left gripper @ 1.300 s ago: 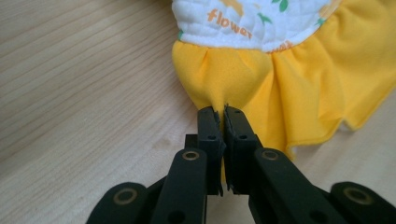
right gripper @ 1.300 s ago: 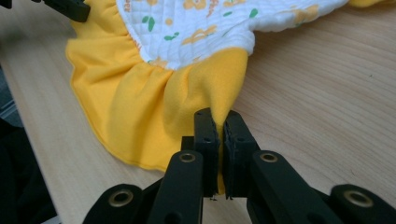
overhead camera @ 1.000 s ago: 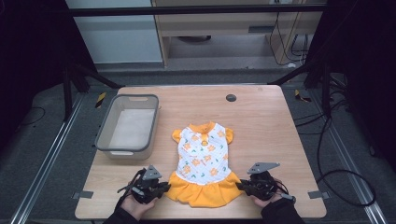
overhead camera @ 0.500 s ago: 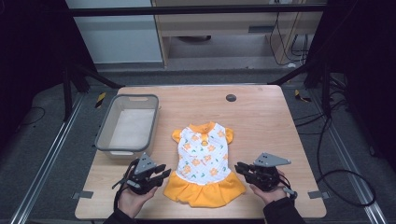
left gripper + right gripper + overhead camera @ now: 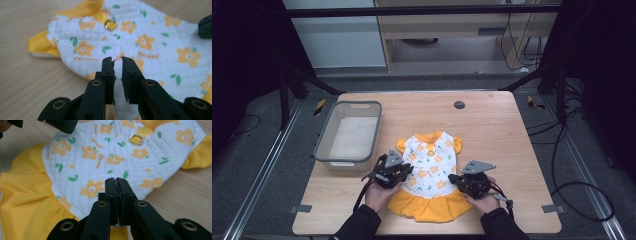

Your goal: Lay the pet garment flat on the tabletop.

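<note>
Dress (image 5: 430, 172), small, white quilted top with orange flowers and a yellow skirt, lies flat on the wooden table (image 5: 492, 125), near the person's edge, neck toward the far side. In the high view the left gripper (image 5: 404, 172) sits at the dress's left side, at waist level, and the right gripper (image 5: 455, 178) at its right side, so the garment lies between the two. A grey bin (image 5: 348, 132) stands on the table to the left of the dress, apart from it. A dark round spot (image 5: 459, 105) shows on the table beyond the neck.

Left gripper view: the left gripper (image 5: 117, 60) has its jaws drawn close with a narrow gap, and white quilted fabric shows in that gap; the jaws are pinching the dress's edge. A metal ring (image 5: 110, 24) sits on the yellow neck band farther off.

Right gripper view: the right gripper (image 5: 117, 180) has its jaws pressed together at the white hem of the bodice, where it meets the yellow skirt; fabric shows beneath them, so they appear clamped on the dress. The ring (image 5: 136, 138) lies ahead, and the sleeve lies to the right.
</note>
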